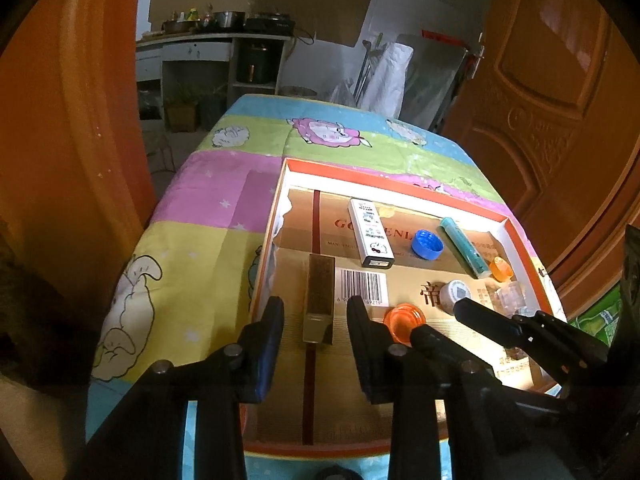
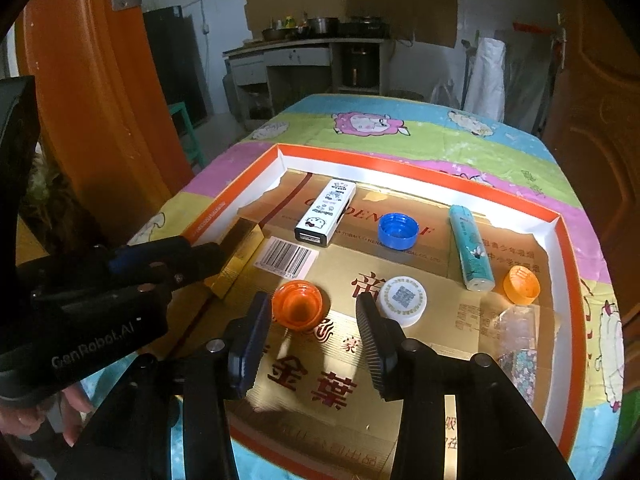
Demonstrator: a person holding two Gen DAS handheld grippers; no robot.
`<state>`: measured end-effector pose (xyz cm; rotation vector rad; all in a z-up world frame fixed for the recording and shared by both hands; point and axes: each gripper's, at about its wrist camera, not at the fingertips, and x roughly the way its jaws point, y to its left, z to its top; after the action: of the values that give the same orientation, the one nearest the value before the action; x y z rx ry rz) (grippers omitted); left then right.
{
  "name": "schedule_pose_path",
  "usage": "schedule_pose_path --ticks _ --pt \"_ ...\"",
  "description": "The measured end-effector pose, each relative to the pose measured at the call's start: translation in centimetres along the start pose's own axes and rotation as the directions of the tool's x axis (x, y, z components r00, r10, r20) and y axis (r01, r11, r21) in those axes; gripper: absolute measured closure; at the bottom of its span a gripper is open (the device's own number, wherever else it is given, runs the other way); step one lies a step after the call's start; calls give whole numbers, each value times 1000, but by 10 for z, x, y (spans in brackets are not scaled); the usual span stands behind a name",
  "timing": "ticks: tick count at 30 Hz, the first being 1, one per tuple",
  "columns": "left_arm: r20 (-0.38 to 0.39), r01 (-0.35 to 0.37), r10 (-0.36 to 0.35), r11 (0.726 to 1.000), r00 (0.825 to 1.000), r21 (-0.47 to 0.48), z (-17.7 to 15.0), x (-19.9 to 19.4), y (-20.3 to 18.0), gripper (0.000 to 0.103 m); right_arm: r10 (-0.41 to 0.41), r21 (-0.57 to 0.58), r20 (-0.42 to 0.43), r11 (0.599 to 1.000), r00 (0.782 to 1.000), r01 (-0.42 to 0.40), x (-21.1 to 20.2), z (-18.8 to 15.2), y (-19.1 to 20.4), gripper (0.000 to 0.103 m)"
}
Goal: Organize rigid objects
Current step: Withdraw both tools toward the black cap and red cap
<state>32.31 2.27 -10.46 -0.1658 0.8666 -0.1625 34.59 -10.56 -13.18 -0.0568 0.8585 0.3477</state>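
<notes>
A shallow orange-rimmed box (image 1: 384,172) (image 2: 400,156) lined with gold cardboard holds the objects. A gold rectangular block (image 1: 319,298) (image 2: 236,264) lies at its left side, between the open fingers of my left gripper (image 1: 316,316), untouched. My right gripper (image 2: 314,312) is open over the cardboard, with a clear orange lid (image 2: 297,305) (image 1: 404,320) by its left finger and a white QR-code cap (image 2: 403,300) (image 1: 456,294) by its right finger. Further back lie a white cartoon-printed box (image 2: 325,214) (image 1: 370,232), a blue cap (image 2: 398,231) (image 1: 428,244), a teal tube (image 2: 470,248) (image 1: 464,246) and an orange cap (image 2: 521,285) (image 1: 502,268).
A clear plastic piece (image 2: 516,320) and a floral-patterned item (image 2: 520,364) lie at the box's right side. The box sits on a colourful cartoon quilt (image 1: 224,208). Orange doors (image 1: 72,120) stand left and right. A kitchen counter (image 2: 304,46) is behind.
</notes>
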Motion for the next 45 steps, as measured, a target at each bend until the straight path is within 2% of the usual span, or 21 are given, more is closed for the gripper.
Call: schedule_pose_path --ticks 25,37,45 --pt "64 8 -8 1000 998 0 -14 -67 -2 70 -3 -10 61 1000 998 4 -74 -11 26 57" --pt "92 3 -2 1000 996 -13 -31 -100 6 70 1 -8 72 1000 997 0 -108 -34 39 57" --pt "116 -1 3 1000 993 -20 -50 -114 13 70 23 -13 57 1000 998 -22 -118 -61 51 57"
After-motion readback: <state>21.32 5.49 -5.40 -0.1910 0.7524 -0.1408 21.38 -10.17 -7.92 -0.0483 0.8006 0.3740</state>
